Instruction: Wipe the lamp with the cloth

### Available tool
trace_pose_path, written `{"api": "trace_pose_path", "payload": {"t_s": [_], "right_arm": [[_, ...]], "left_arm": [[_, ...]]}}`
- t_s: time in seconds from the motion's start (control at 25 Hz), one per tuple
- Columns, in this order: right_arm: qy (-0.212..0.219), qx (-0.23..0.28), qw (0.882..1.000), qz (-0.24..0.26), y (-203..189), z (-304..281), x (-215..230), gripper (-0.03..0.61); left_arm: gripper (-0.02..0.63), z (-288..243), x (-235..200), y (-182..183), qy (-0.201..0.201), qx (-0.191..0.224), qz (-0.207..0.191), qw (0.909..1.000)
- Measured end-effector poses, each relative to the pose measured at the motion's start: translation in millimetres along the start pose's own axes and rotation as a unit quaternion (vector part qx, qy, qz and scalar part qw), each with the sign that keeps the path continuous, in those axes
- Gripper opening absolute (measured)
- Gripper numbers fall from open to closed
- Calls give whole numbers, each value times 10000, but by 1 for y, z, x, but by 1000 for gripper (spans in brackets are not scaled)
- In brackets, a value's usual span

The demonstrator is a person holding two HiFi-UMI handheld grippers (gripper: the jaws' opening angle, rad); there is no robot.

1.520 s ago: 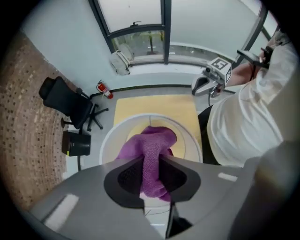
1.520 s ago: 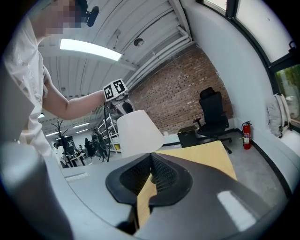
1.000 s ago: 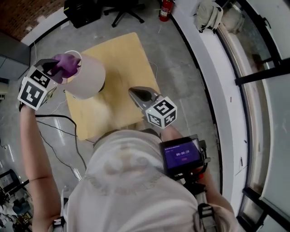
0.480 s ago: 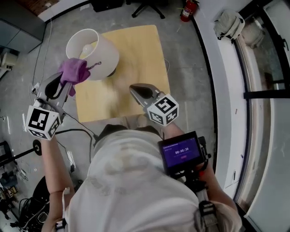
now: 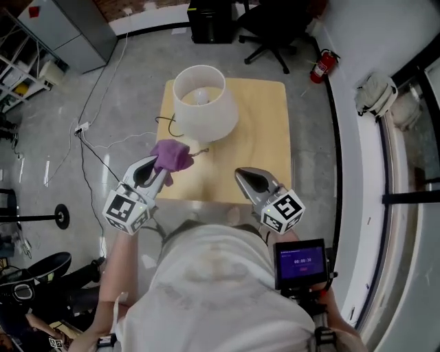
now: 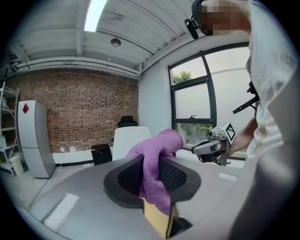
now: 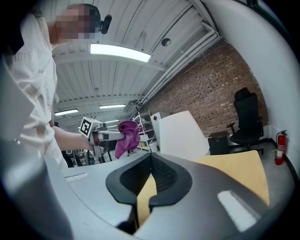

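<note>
The lamp (image 5: 204, 103), with a white shade and its bulb showing from above, stands at the far left of the wooden table (image 5: 265, 137). My left gripper (image 5: 160, 167) hovers at the table's near left corner, shut on the bunched purple cloth (image 5: 173, 154), a little short of the shade. In the left gripper view the cloth (image 6: 157, 157) fills the jaws, with the shade (image 6: 127, 140) behind it. My right gripper (image 5: 246, 177) hangs over the table's near edge, shut with nothing in it. In the right gripper view, the right gripper (image 7: 151, 164) has the shade (image 7: 180, 136) and the cloth (image 7: 127, 136) ahead of it.
A black office chair (image 5: 271, 20) and a black box (image 5: 212, 24) stand beyond the table. A fire extinguisher (image 5: 320, 66) is at the far right wall, with a bag (image 5: 375, 96) on the ledge. Cables (image 5: 96, 141) run over the floor at left.
My left gripper has come off the lamp shade's rim with the cloth and moved back toward the near table edge, rolling as it went. The right gripper has shifted only a little.
</note>
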State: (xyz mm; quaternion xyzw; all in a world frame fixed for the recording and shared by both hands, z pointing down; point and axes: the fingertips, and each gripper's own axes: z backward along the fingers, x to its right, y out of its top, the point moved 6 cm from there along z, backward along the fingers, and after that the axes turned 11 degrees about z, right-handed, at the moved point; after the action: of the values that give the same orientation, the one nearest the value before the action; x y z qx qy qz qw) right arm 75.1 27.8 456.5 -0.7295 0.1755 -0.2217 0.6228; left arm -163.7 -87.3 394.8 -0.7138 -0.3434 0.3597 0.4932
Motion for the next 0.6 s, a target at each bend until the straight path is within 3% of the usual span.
{"api": "trace_pose_path", "payload": {"t_s": [0.36,0.6], "right_arm": [[-200,-1,9998,63,19,-45,-73,14],[-495,-51,9987,61,19,-55,-110,14]], "left_arm": [[86,60,-43,-41,49,116,708,9974],[86,79,-61,-50,-201,100,793,9966]]}}
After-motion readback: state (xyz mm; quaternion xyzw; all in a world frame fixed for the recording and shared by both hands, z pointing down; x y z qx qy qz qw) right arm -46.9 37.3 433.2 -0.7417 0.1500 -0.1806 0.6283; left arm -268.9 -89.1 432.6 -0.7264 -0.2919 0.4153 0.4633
